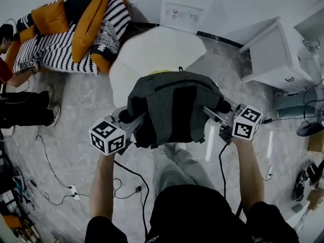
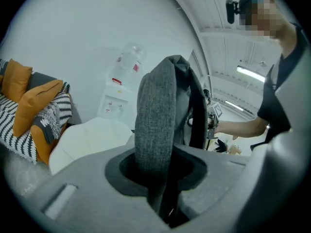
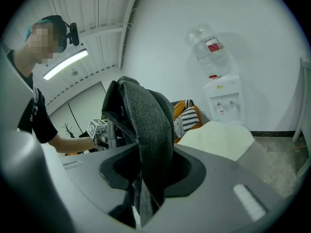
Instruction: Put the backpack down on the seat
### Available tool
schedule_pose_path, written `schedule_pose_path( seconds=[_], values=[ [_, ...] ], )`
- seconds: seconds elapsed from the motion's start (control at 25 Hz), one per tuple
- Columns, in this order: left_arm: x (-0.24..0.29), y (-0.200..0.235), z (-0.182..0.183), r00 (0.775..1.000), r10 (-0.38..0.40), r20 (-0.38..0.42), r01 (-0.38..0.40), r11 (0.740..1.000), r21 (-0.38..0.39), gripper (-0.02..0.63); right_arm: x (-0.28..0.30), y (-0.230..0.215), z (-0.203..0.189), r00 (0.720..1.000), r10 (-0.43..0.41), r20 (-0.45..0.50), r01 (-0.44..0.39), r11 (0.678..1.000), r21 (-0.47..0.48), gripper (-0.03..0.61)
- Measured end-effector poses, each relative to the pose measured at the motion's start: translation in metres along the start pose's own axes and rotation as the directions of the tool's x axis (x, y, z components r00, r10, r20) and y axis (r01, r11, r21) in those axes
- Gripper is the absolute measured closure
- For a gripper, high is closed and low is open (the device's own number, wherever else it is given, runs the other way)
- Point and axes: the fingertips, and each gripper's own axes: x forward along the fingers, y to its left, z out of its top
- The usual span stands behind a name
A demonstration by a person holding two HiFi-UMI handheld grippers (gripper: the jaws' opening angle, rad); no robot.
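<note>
While the backpack (image 1: 174, 108) hangs between the two grippers, neither claw is free. In the left gripper view, the left claw (image 2: 163, 178) stands at a narrow gap. Its jaws are pressed against a thick fold of the grey woven fabric, which rises upright out of the jaw opening. A black strap or panel runs down beside that fold into the same gap. In the right gripper view, the right claw (image 3: 146, 183) is likewise narrow. It is clamped on a grey fold at the opposite side of the bag, with darker material bunched just behind it. The grip of both claws is on cloth, not on a handle.

In the head view the bag is held crosswise in front of the person, the left claw at its left flank and the right claw at its right flank. The marker cubes sit outboard of the bag. The bag's dark central panel faces up.

The seat (image 1: 152, 52), white and rounded, lies directly beyond the bag, and its near edge is covered by the bag from this angle. Both gripper views place the seat lower than and behind the gripped folds. Whether the underside of the bag touches the seat cannot be told.

A water dispenser (image 1: 185, 4) stands against the wall behind the seat. A striped sofa (image 1: 66, 34) with orange cushions is to the left, and a white cabinet (image 1: 276, 54) is to the right. Cables (image 1: 50, 166) trail over the floor.
</note>
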Motion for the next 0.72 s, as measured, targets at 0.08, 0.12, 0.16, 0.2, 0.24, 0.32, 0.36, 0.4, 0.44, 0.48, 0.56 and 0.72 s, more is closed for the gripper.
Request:
schedule_pose_path(
  seconds=[0.08,0.12,0.16,0.2,0.24,0.32,0.36,0.4,0.44,0.48,0.56,0.72],
  values=[
    [0.006,0.006,-0.003,1.000,-0.004,-0.010,0.004,1.000,-0.014,0.512,0.003,-0.006,-0.004,1.000,-0.016,0.000,0.016,1.000,0.021,0.446],
    [0.009,0.009,-0.007,1.000,-0.008,-0.017,0.007,1.000,-0.024,0.512,0.005,-0.010,-0.009,1.000,-0.023,-0.001,0.023,0.999,0.034,0.446],
    [0.012,0.011,-0.011,1.000,-0.012,-0.025,0.011,0.999,-0.034,0.512,0.007,-0.014,-0.015,1.000,-0.030,-0.002,0.030,0.998,0.047,0.446],
    [0.016,0.013,-0.015,0.999,-0.017,-0.034,0.015,0.999,-0.043,0.512,0.007,-0.018,-0.020,0.999,-0.037,-0.004,0.037,0.998,0.059,0.446],
    [0.021,0.013,-0.019,0.999,-0.023,-0.044,0.021,0.999,-0.050,0.512,0.005,-0.022,-0.025,0.999,-0.043,-0.005,0.043,0.997,0.072,0.446],
    [0.032,0.012,-0.024,0.997,-0.037,-0.065,0.033,0.998,-0.059,0.512,0.002,-0.032,-0.034,0.999,-0.052,-0.010,0.052,0.994,0.099,0.446],
    [0.036,0.015,-0.028,0.996,-0.042,-0.075,0.038,0.997,-0.063,0.512,0.004,-0.036,-0.039,0.998,-0.056,-0.017,0.057,0.992,0.114,0.446],
    [0.040,0.024,-0.034,0.995,-0.047,-0.085,0.041,0.997,-0.069,0.512,0.011,-0.042,-0.044,0.998,-0.058,-0.025,0.061,0.990,0.131,0.445],
    [0.044,0.037,-0.041,0.994,-0.050,-0.097,0.043,0.996,-0.077,0.512,0.022,-0.049,-0.051,0.998,-0.060,-0.033,0.064,0.987,0.148,0.446],
    [0.049,0.052,-0.049,0.993,-0.054,-0.108,0.044,0.995,-0.090,0.513,0.035,-0.057,-0.059,0.997,-0.064,-0.043,0.070,0.984,0.166,0.446],
    [0.059,0.079,-0.066,0.990,-0.065,-0.127,0.049,0.991,-0.121,0.512,0.059,-0.076,-0.076,0.996,-0.075,-0.058,0.085,0.976,0.200,0.445],
    [0.079,0.106,-0.088,0.984,-0.079,-0.162,0.055,0.987,-0.150,0.512,0.081,-0.104,-0.102,0.993,-0.093,-0.070,0.108,0.960,0.256,0.445]
  ],
)
